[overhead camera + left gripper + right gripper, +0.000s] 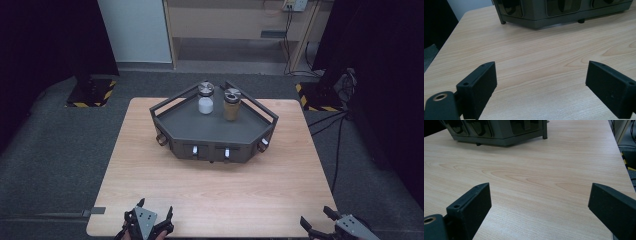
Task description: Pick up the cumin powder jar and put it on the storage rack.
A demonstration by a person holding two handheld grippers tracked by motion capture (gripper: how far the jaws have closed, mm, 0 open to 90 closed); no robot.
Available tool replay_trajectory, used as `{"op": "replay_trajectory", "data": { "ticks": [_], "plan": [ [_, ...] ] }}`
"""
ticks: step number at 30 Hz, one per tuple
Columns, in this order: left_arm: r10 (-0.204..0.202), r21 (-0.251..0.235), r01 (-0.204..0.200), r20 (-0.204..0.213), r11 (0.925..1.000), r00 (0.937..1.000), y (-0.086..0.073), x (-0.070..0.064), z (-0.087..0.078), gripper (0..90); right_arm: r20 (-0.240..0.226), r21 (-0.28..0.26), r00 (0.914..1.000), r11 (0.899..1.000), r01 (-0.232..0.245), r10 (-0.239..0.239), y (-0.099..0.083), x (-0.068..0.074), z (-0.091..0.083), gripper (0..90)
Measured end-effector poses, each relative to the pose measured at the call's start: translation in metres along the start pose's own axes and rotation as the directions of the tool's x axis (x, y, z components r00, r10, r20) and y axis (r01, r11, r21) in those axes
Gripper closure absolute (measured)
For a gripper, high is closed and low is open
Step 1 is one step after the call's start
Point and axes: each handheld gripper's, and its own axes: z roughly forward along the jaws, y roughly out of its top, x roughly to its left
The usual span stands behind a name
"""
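A dark grey angular rack (210, 131) stands at the far middle of the wooden table (215, 185). On its top sit two jars with metal lids: one with white contents (205, 99) at left, one with brownish contents (231, 104) at right. My left gripper (154, 212) rests open at the table's near left edge, my right gripper (316, 220) open at the near right corner. In the left gripper view the jaws of the left gripper (540, 75) stand wide apart over bare wood, the rack (544, 12) ahead. The right gripper (539, 197) is likewise wide open, the rack (499, 132) at upper left.
The rack's front faces carry small knobs or handles (195, 150). Bare tabletop lies between the rack and both grippers. Dark carpet surrounds the table, with cables (330, 120) on the floor at right and black-yellow stand bases (92, 92) behind.
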Motion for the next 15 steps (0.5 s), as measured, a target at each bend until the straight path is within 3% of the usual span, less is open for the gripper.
{"op": "replay_trajectory", "data": {
  "ticks": [6, 15],
  "plan": [
    [0.015, -0.016, -0.016, -0.01, 0.9998, 0.9998, 0.0, -0.001, -0.001, 9.0, 0.0, -0.015, 1.0, 1.0, 0.006, -0.006, 0.002, -0.001, -0.003, 5.1],
    [-0.012, -0.081, 0.01, -0.025, 0.9967, 0.9996, -0.005, -0.001, -0.006, 8.5, -0.008, -0.067, 1.0, 0.998, 0.005, -0.005, 0.007, 0.0, -0.012, 4.7]
  ]
}}
